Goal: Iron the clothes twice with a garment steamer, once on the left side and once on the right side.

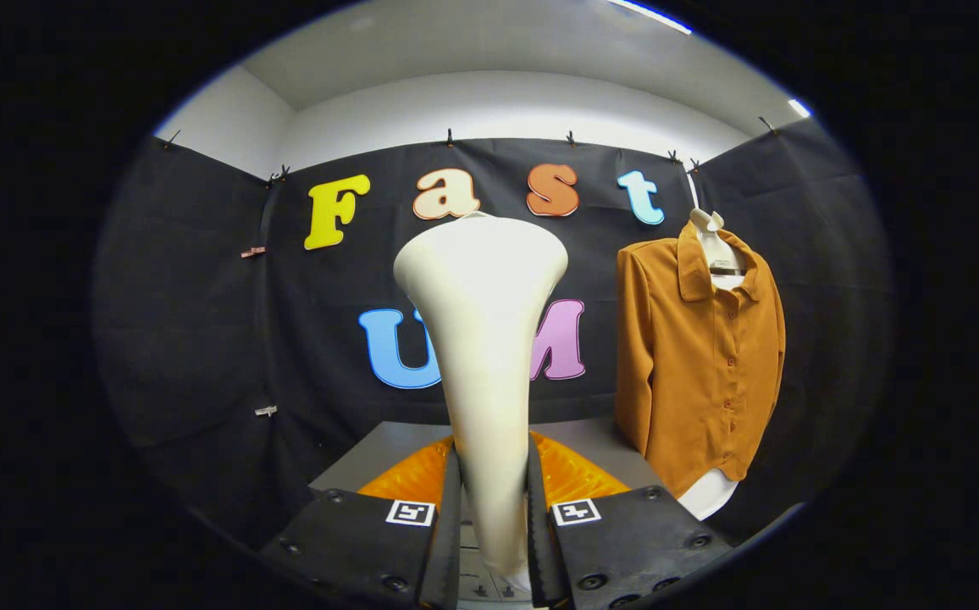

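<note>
A cream-white garment steamer (483,339) stands upright between my fingers, its wide head flaring out at the top. My gripper (494,500) is shut on its narrow handle, both pads pressing the sides. An orange-brown button shirt (697,364) hangs on a white mannequin torso (714,246) ahead and to the right of the steamer, against the black wall. The steamer head is apart from the shirt, left of its sleeve. White fabric (707,493) shows below the shirt's hem.
A grey tabletop (388,449) lies below, with an orange ribbed object (574,479) on it just behind my fingers. Black cloth walls close the booth at the back and both sides.
</note>
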A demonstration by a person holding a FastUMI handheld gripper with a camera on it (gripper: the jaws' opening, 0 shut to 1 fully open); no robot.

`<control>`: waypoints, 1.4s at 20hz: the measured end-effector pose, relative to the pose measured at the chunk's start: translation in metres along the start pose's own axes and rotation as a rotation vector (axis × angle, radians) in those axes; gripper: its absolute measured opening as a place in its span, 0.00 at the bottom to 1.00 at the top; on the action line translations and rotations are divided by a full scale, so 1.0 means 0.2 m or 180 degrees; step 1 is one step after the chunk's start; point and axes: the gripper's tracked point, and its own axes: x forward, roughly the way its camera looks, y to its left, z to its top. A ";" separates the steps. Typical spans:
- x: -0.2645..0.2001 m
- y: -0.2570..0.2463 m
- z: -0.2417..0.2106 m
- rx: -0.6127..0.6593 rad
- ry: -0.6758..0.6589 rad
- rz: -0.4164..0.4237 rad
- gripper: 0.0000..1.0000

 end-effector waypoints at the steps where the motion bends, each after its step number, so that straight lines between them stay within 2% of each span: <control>1: 0.00 0.00 0.00 -0.0008 0.0001 -0.0008 0.36; 22: 0.05 0.01 0.03 -0.0029 0.0000 0.0041 0.36; 23: 0.05 0.00 0.03 -0.0024 -0.0007 0.0037 0.31; 28: 0.05 0.00 0.04 -0.0051 -0.0027 0.0018 0.30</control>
